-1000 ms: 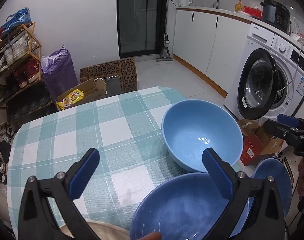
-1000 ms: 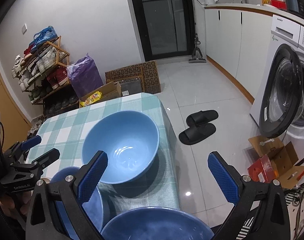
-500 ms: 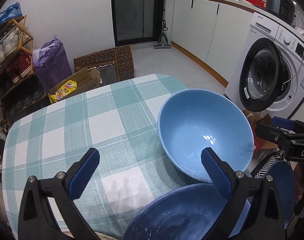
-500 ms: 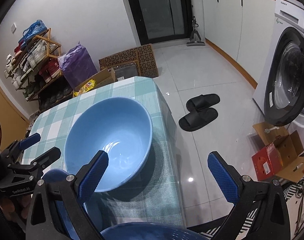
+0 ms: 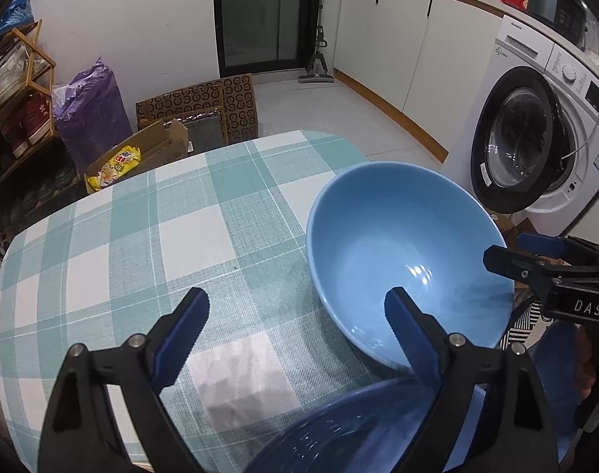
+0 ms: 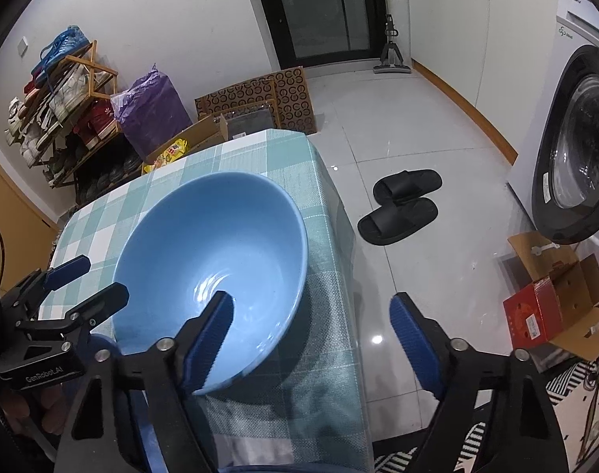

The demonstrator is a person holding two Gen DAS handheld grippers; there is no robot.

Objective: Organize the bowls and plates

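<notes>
Two blue bowls fill the left wrist view: a light blue bowl [image 5: 408,260] sits upright on the checked tablecloth [image 5: 149,244] close to the table's right edge, and a darker blue bowl [image 5: 339,437] lies nearer the camera, just in front of the light one, its rim partly hidden by the tool. The left gripper [image 5: 295,311] hangs over the cloth with its jaws spread – they have just been closing a little, and nothing is pinched. One of its blue fingers [image 5: 408,335] overlaps the near rim of the light bowl in the picture, but whether it touches I cannot tell. Right of the light bowl the right gripper [image 5: 536,256] reaches in from the edge, and behind it stands a washing machine [image 5: 536,126]. In the right wrist view the light blue bowl [image 6: 216,268] rests on the cloth [image 6: 323,315] near the table's right edge. The right gripper [image 6: 311,327] has its jaws apart, having just narrowed somewhat, and grips nothing – the left finger [image 6: 209,339] stands over the bowl's inside near the front rim, while the other finger stands beyond the bowl, over the cloth's edge and the floor. Left of the bowl, the left gripper [image 6: 86,280] pokes in, its jaws apart. Beyond the table's right side a pair of black slippers [image 6: 402,205] lies on the tiles.
</notes>
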